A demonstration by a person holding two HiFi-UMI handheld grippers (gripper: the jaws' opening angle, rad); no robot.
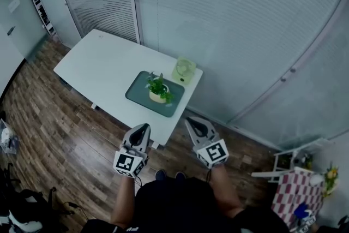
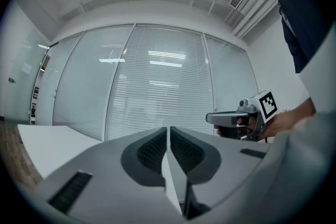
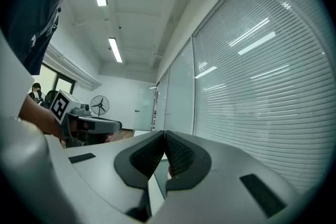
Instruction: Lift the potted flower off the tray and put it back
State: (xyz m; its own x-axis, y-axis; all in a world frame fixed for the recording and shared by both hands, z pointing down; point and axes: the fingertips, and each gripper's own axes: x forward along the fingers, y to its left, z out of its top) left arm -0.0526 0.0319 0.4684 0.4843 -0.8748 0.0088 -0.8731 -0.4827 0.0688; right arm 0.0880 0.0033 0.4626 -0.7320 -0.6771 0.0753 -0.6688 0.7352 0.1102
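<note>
In the head view a small green plant in a cream pot [image 1: 158, 91] stands on a dark green tray [image 1: 140, 90] near the right end of a white table [image 1: 98, 65]. My left gripper [image 1: 143, 128] and right gripper [image 1: 191, 122] are held level in front of the table's near edge, well short of the pot. Both are shut with nothing between the jaws. In the left gripper view the left gripper [image 2: 168, 129] has its jaws together, with the right gripper [image 2: 211, 118] off to its right. The right gripper view shows the right gripper [image 3: 165, 136] with pads touching, and the left gripper [image 3: 116, 125] to its left.
A pale green fan-like object [image 1: 184, 70] stands on the table just behind the tray. Frosted glass walls with blinds [image 1: 229, 30] run behind the table. Wood floor [image 1: 49, 123] surrounds it; a patterned box and small rack [image 1: 292, 193] sit at the lower right.
</note>
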